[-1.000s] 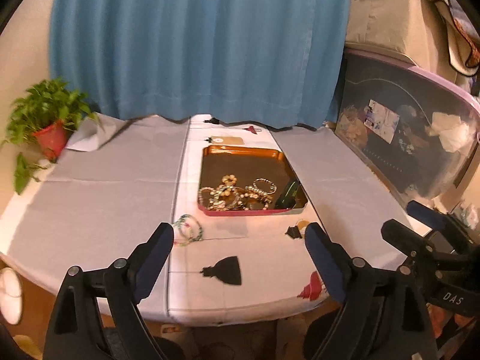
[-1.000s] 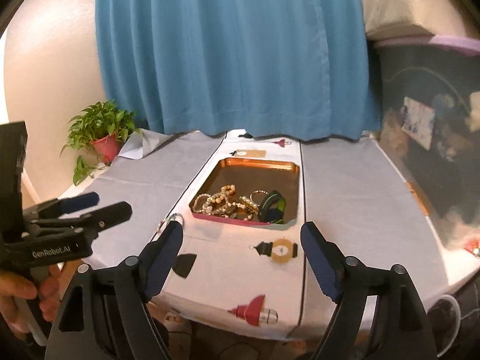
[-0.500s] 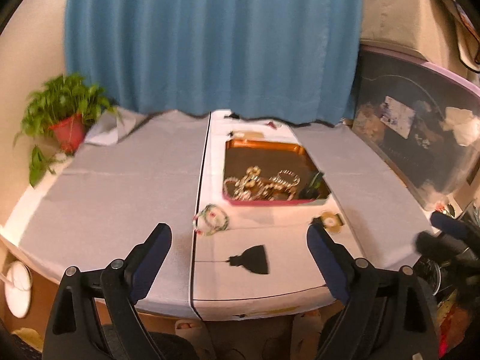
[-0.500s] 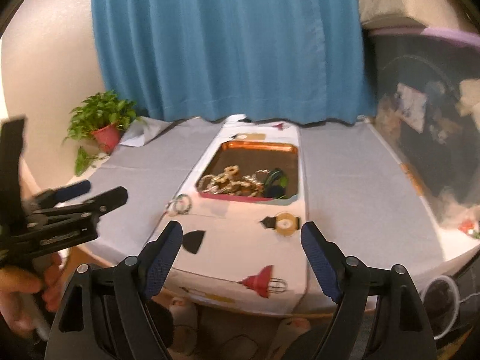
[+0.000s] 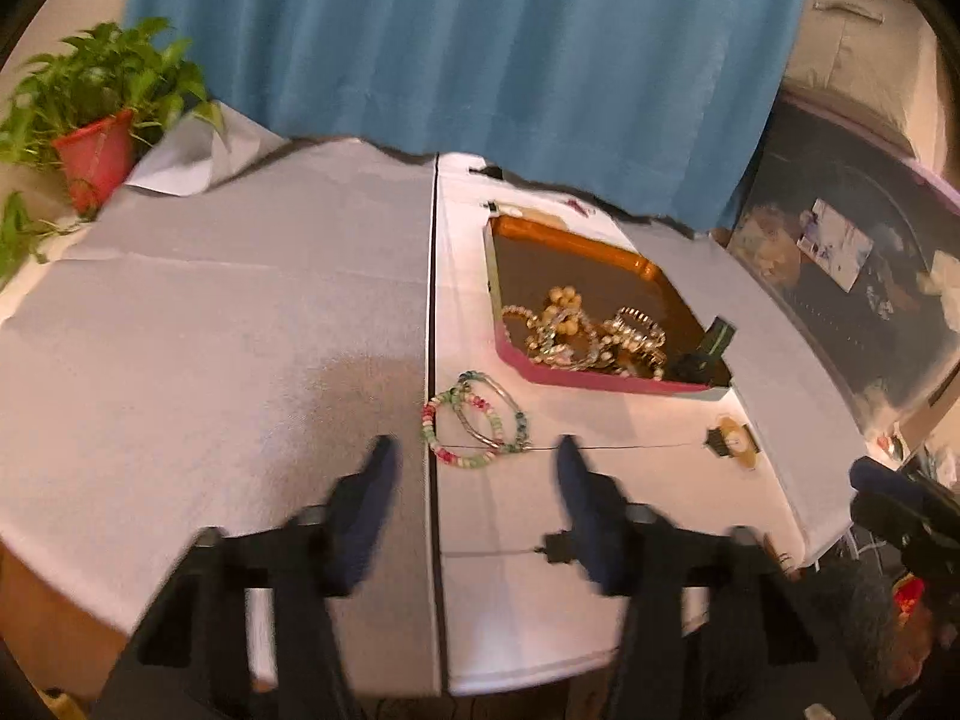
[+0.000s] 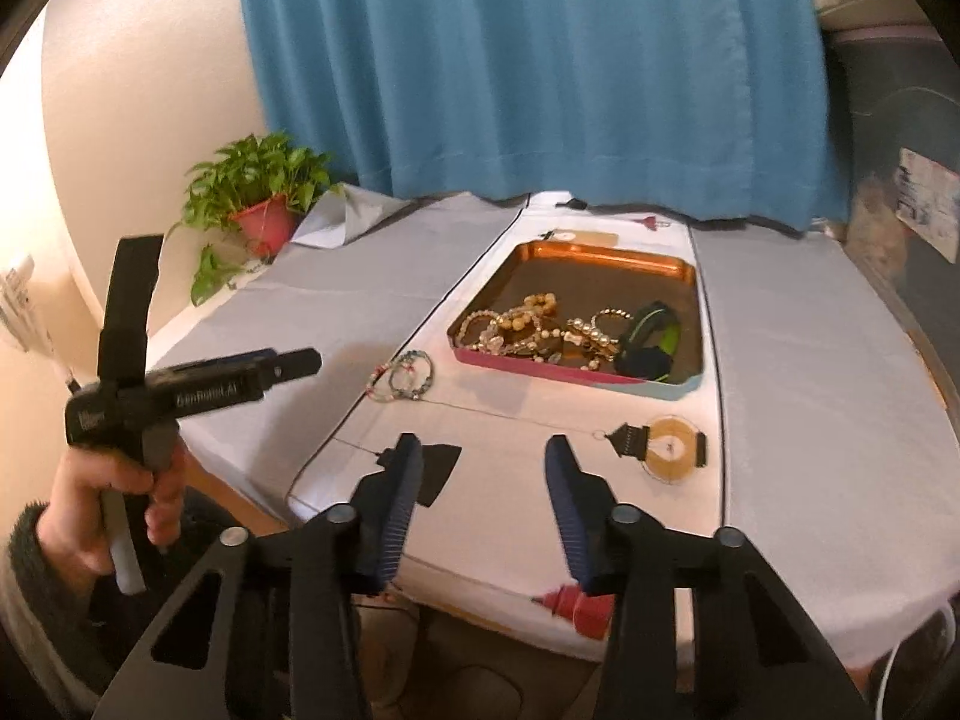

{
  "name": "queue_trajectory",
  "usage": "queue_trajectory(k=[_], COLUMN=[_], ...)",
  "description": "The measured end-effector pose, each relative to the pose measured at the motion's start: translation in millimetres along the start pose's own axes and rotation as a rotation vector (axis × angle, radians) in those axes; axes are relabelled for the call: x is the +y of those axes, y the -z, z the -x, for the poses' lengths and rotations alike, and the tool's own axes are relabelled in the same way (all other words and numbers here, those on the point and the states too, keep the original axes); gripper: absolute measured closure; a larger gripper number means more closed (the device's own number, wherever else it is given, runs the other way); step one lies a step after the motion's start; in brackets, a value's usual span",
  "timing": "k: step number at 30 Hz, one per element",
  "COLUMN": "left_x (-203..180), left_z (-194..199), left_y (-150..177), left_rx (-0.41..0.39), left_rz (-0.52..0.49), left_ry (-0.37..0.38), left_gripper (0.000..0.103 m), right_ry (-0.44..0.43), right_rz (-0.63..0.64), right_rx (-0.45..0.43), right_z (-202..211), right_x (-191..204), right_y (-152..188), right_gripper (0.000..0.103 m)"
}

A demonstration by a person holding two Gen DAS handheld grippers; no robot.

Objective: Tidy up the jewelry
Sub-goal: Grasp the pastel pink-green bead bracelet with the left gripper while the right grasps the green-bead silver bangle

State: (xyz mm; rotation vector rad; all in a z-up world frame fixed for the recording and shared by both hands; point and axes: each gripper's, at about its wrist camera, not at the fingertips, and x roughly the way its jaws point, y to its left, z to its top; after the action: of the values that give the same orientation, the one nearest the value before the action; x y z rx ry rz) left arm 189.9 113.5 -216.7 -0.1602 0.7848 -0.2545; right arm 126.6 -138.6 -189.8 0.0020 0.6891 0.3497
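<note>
A copper tray (image 5: 651, 269) (image 6: 684, 270) with a pink front rim holds a heap of pearl and gold jewelry (image 5: 585, 333) (image 6: 540, 330) and a black and green item (image 6: 651, 339). Beaded bracelets (image 5: 477, 420) (image 6: 403, 375) lie on the white cloth just left of the tray's near corner. My left gripper (image 5: 474, 483) is open and empty, hovering just short of the bracelets; it also shows in the right wrist view (image 6: 282, 366). My right gripper (image 6: 480, 474) is open and empty over the table's front edge.
The table (image 5: 210, 330) is covered in grey and white cloth. A potted plant (image 5: 96, 114) (image 6: 261, 204) stands at the back left. A blue curtain (image 6: 540, 60) hangs behind. Dark storage bins (image 5: 858, 276) stand at the right. A printed lamp motif (image 6: 666, 444) lies ahead of the right gripper.
My left gripper has moved forward and to the left over the table, so the bracelets now lie just ahead of its fingers. Both grippers' fingers now stand closer together. The right gripper shifted slightly.
</note>
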Motion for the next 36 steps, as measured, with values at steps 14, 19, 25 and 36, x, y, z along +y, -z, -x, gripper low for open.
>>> queue_trajectory(k=[14,19,25,36], left_x=[31.5,18.9,33.2,35.0], left_z=[-78.2,-82.0,-80.9,-72.0], left_y=[-3.8,-2.6,-6.0,-0.2], left_rx=[0.090,0.071,0.085,0.079], left_rz=[0.009,-0.098,-0.040,-0.032], left_ry=[0.028,-0.046,0.010,-0.023], left_gripper=[0.088,0.093,0.099,0.094], right_ry=[-0.068,-0.067,-0.017,0.019], right_rz=[0.124,0.149,0.226,0.144], right_rx=[0.116,0.158,0.221,0.228], right_z=[-159.5,-202.2,-227.1,-189.7], right_x=[38.9,54.1,63.4,10.1], right_y=[-36.6,-46.3,-33.4,-17.5], right_gripper=[0.082,0.085,0.097,0.095])
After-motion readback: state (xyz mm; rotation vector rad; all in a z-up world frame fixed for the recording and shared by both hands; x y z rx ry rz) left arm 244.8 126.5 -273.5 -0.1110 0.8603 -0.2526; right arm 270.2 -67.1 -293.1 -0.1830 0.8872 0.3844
